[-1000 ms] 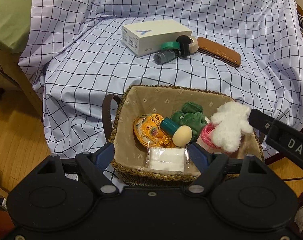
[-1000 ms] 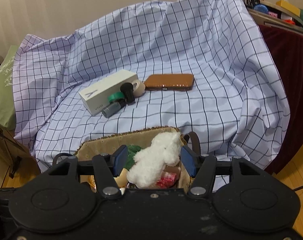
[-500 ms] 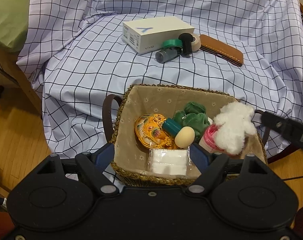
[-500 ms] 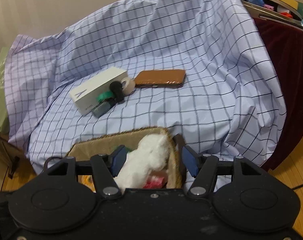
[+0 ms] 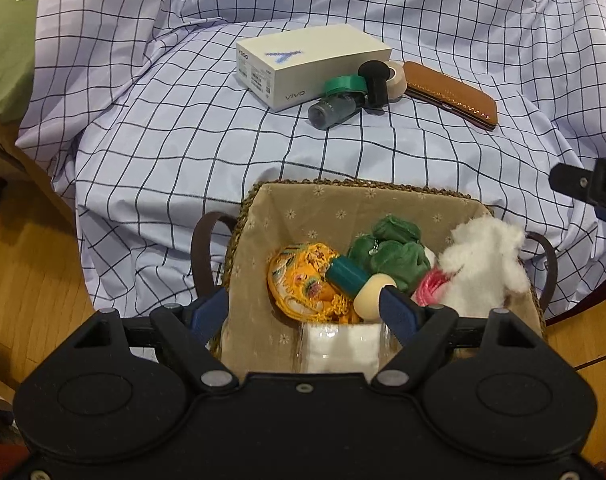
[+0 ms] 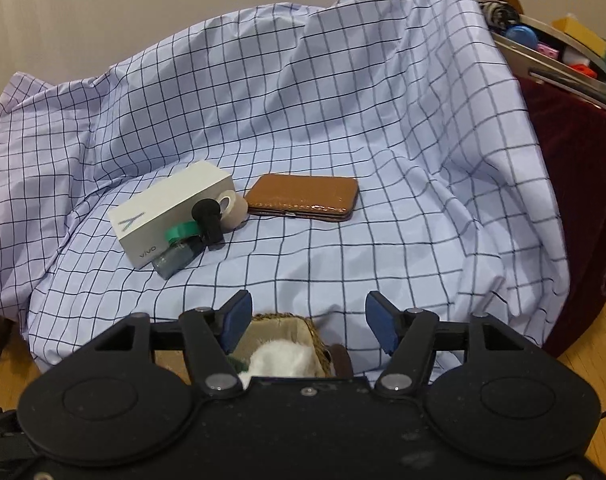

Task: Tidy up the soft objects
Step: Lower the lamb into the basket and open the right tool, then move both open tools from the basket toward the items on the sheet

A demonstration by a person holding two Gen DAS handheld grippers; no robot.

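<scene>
Resting in the right end of the woven, cloth-lined basket (image 5: 239, 240), the fluffy white plush toy (image 5: 483, 268) lies against a pink item, free of both grippers. Left of it sit a green velvet scrunchie (image 5: 391, 252), an orange embroidered pouch (image 5: 303, 280) and a teal-handled cream sponge (image 5: 363, 284); a wrapped white pad (image 5: 343, 346) lies at the near wall. The left gripper (image 5: 303, 310) hangs over the near rim, fingers moderately wide, gripping nothing. The right gripper (image 6: 307, 318) has fingers apart with only checked cloth (image 6: 343, 120) between them. Farther off lie a white box (image 6: 171, 208) and a brown leather case (image 6: 303, 196).
</scene>
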